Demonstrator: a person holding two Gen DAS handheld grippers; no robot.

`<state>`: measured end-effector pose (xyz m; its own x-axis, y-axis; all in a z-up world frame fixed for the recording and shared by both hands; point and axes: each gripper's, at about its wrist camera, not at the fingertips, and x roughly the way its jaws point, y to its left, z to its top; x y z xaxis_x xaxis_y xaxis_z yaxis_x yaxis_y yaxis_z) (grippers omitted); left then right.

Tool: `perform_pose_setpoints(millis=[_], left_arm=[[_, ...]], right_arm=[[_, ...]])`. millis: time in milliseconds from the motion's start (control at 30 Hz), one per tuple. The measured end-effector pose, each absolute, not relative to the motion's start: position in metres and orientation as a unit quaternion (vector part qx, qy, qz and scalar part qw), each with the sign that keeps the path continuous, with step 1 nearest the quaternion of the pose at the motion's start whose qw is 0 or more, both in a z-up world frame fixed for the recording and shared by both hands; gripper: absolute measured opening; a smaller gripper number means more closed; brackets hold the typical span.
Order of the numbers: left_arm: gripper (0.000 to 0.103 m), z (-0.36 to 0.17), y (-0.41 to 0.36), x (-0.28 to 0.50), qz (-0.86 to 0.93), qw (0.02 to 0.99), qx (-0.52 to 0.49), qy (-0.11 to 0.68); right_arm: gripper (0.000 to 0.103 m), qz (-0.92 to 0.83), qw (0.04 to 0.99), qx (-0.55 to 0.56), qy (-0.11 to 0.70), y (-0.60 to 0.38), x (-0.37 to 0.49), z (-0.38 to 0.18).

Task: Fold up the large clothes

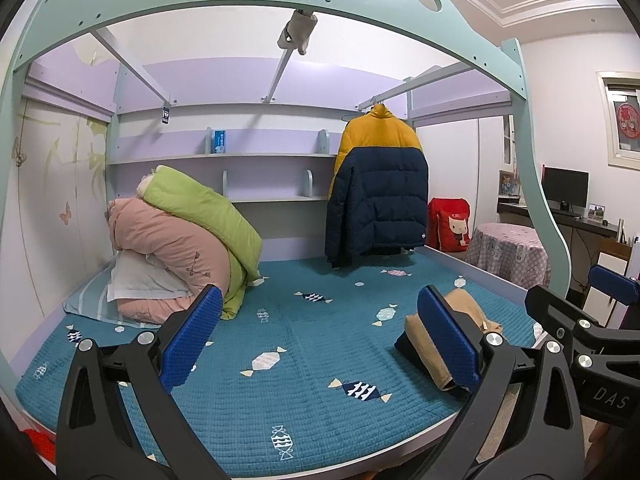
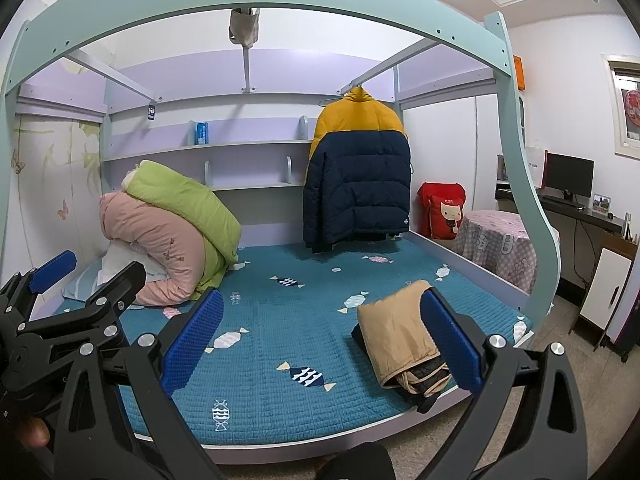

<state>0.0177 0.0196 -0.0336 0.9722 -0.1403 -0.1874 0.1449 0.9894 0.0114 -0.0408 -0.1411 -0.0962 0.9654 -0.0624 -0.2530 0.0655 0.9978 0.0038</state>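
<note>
Puffer jacket (image 2: 356, 176) hangs beyond folded tan garment (image 2: 400, 340), right of centre; right gripper (image 2: 320, 340) nearer; both grippers spread, empty, left gripper (image 1: 316, 340) too.

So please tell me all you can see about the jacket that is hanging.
The puffer jacket is quilted, mustard yellow across the shoulders and collar, navy below. It hangs on a hanger from a rail under the upper bunk, back toward the cameras, its hem just above the teal bed cover. Neither hand-held gripper touches it.
</note>
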Motion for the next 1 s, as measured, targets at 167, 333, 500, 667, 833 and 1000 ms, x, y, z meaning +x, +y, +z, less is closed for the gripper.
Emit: perform_pose_setpoints(millis=[167,333,500,667,833,1000], left_arm=[[0.098,-0.0337,0.0187,0.0168,-0.071,0.993,0.012,0.093],[0.098,-0.0338,0.0183,0.0177,-0.072,0.993,0.013,0.093],[0.098,-0.0337,0.0181,0.0174,-0.072,0.993,0.013,0.093],[0.098,-0.034,0.0177,0.0177,-0.072,0.993,0.014,0.094],[0.098,-0.034,0.0195,0.0182,-0.072,0.993,0.014,0.093],[0.098,-0.0339,0.0198,0.0184,-0.073,0.993,0.015,0.093]], right_arm=[[0.095,-0.035,0.991,0.009,0.128,-0.1435,-0.041,-0.0948],[0.095,-0.037,0.991,0.011,0.128,-0.1449,-0.0413,-0.0946],[0.095,-0.038,0.991,0.012,0.128,-0.1453,-0.0422,-0.0953],[0.095,-0.039,0.991,0.013,0.128,-0.1454,-0.0438,-0.0966],[0.095,-0.04,0.991,0.014,0.128,-0.1451,-0.0451,-0.0968],[0.095,-0.04,0.991,0.014,0.128,-0.1454,-0.0454,-0.0976]])
